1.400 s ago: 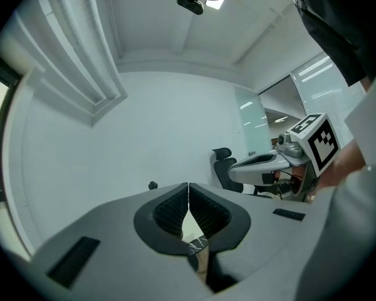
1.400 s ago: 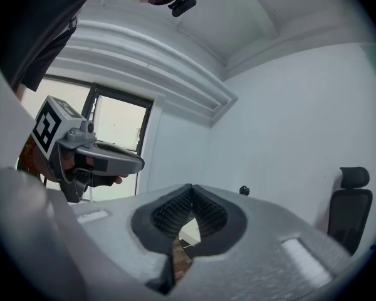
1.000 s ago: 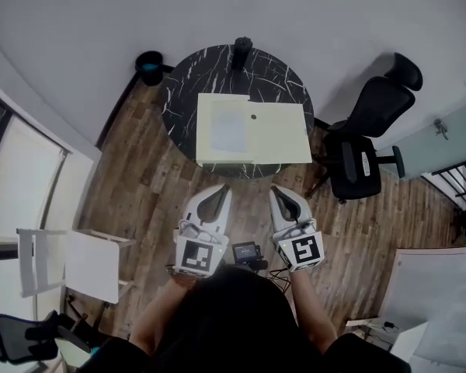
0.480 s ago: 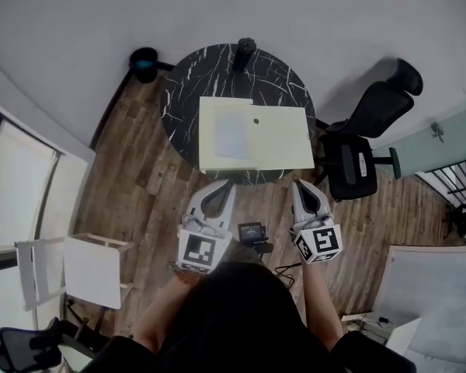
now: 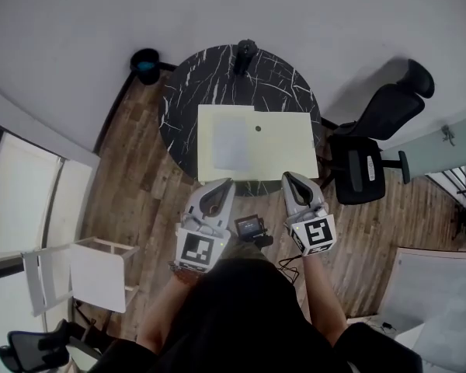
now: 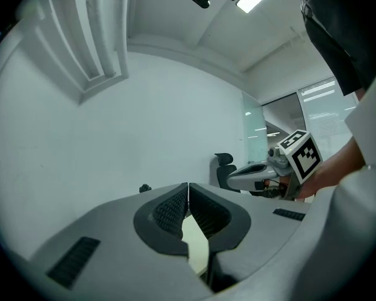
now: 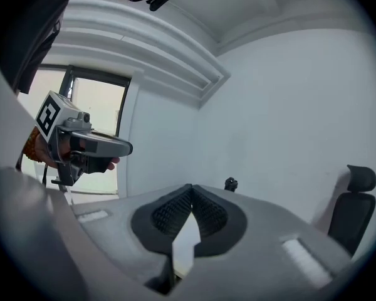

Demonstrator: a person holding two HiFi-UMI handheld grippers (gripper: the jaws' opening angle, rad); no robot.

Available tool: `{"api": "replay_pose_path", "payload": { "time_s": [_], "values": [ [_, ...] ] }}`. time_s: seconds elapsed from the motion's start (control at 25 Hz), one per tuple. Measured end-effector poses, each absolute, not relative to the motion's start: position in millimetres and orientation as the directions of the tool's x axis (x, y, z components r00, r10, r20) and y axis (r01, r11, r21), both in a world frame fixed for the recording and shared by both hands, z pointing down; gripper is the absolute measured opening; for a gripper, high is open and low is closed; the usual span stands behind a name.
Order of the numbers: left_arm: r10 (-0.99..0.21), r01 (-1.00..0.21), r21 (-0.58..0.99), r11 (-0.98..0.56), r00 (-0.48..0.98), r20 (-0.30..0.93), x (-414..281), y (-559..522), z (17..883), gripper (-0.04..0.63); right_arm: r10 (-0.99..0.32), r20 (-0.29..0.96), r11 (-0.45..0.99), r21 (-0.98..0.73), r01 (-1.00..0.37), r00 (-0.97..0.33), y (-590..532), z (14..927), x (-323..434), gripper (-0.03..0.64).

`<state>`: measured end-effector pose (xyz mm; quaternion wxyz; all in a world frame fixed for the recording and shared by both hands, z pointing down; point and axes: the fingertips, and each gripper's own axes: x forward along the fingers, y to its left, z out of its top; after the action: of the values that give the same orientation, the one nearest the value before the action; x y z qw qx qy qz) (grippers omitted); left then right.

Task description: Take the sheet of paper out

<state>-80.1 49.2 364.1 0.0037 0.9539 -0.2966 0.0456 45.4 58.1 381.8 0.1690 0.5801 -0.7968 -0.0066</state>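
**Both grippers clenched and empty, short of the surface; sheet in the folder**

Left gripper (image 5: 222, 186): the left gripper view shows its two ribbed jaws pressed together at the tips. Nothing is held between them. A pale yellow strip shows through the gap below the contact line.

Right gripper (image 5: 290, 179): the right gripper view shows the same condition, with the jaws closed tip to tip and nothing held.

Position: in the head view both grippers point toward the near edge of the surface (image 5: 186, 92). The left gripper is toward the near-left edge and the right gripper toward the near-right edge. Their tips lie at or just short of that edge. Neither gripper touches the folder (image 5: 283, 142).

Surface: it is round, black, and veined with white.

Folder: it is pale yellow and lies flat across the near half of the surface. Its near edge reaches the near edge of the surface. A small dark dot sits near the middle of its far edge.

Sheet of paper (image 5: 231, 143): it appears as a paler grey-white rectangle within the left half of the folder. All of its edges lie inside the folder outline.

Surroundings:
- A dark object (image 5: 244, 51) stands at the far edge of the surface.
- A black office chair (image 5: 363, 162) stands on the wood floor (image 5: 136, 177), just beyond the right edge.
- A dark bin (image 5: 146, 64) stands on the floor beyond the far-left edge.
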Motion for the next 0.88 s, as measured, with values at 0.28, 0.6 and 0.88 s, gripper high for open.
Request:
{"api": "replay_pose_path", "payload": {
  "time_s": [0.28,0.6,0.88],
  "values": [
    [-0.586,-0.581,-0.079,-0.81,0.798,0.139,-47.7,-10.8,367.7,0.006,-0.9,0.268,0.402,0.213,-0.89,-0.343,-7.8,394.2,83.2,-0.002],
    [-0.625,-0.629,-0.038,-0.776,0.761,0.173,-15.3,-31.5,374.1,0.006,-0.839,0.366,0.508,0.256,-0.822,-0.404,-44.5,453.7,121.4,-0.002],
    [-0.638,-0.654,0.012,-0.757,0.742,0.206,-25.0,-49.5,396.2,0.006,-0.784,0.427,0.585,0.265,-0.766,-0.451,-73.5,485.4,117.0,-0.002]
  ]
}}
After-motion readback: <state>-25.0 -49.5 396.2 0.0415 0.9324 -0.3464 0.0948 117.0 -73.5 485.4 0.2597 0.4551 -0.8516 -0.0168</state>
